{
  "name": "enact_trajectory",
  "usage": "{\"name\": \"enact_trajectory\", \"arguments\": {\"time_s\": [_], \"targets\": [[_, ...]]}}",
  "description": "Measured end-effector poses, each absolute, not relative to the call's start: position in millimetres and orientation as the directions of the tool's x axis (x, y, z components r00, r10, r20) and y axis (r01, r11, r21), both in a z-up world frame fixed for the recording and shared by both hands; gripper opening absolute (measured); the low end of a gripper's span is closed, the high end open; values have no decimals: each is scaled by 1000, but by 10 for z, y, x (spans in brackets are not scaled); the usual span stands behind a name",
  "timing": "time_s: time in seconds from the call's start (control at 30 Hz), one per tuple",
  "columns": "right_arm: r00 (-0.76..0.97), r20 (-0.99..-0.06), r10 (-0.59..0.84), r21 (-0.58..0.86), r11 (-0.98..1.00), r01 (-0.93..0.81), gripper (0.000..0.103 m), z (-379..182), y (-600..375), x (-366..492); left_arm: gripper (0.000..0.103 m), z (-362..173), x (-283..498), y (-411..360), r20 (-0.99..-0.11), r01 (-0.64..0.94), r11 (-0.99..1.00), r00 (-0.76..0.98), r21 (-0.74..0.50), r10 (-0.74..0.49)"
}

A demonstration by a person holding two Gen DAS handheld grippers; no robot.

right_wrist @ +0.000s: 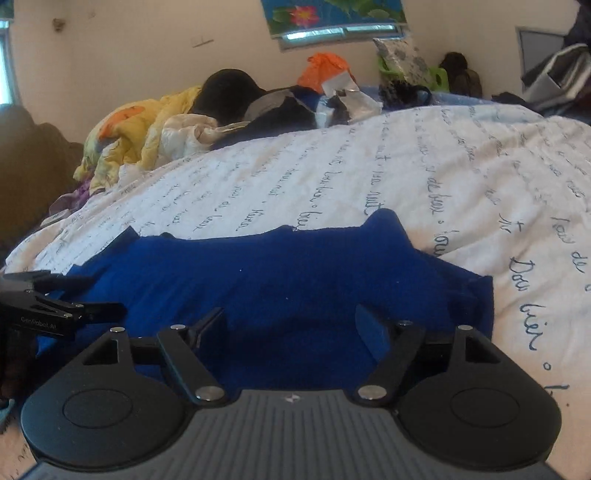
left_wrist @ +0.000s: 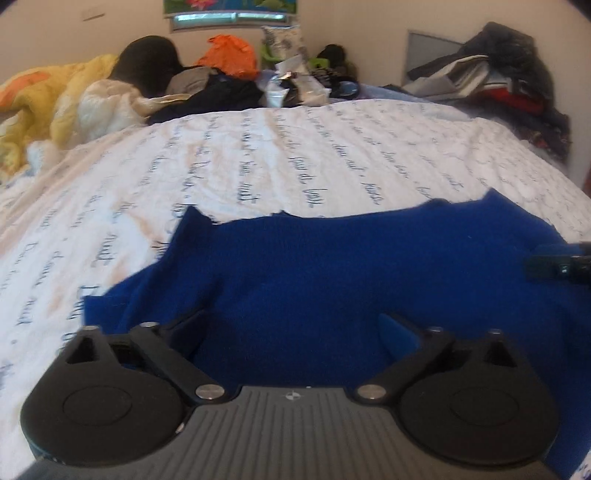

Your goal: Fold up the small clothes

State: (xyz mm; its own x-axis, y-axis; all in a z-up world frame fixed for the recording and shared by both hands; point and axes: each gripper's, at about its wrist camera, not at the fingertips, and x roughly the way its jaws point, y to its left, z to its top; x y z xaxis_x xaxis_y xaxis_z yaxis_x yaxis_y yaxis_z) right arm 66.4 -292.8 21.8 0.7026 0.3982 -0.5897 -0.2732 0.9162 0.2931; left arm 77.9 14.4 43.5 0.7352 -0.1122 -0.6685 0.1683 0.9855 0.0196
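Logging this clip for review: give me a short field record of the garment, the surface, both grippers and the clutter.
garment: blue knit, spread flat
surface: white bedspread with script print
left gripper: open, over the knit's near edge
right gripper: open, over the knit's near edge
held: nothing
clutter: clothes pile at the far side of the bed

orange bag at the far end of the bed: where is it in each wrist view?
Left wrist: orange bag sits top centre-left, against the wall, right of a dark rounded lump.
Right wrist: orange bag sits top centre, slightly right of middle.
Shared landmark: the flower poster hangs on the wall just above it in both.
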Motion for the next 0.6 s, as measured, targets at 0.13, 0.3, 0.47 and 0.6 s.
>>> {"name": "enact_trajectory", "arguments": {"time_s": [0.13,0.3,0.47,0.6], "targets": [[677,-574,460,453,868,-206,78,584,-3201,357,93,719,249,564,-629,94,988,763,-122,-150],[614,-586,528,636,769,-55,81,484,-3864,-217,92,611,-396,1289,-673,-106,915,711,-390,-205],[548,-646,531,653,757,37,82,217,-4025,-396,91,460,-616,1474,-630,-150,783,691,-604,-354],[487,-610,625,699,714,-41,33,120,-3765,-273,33,393,-410,1387,-636,-178,746,667,-642,-389]]}}
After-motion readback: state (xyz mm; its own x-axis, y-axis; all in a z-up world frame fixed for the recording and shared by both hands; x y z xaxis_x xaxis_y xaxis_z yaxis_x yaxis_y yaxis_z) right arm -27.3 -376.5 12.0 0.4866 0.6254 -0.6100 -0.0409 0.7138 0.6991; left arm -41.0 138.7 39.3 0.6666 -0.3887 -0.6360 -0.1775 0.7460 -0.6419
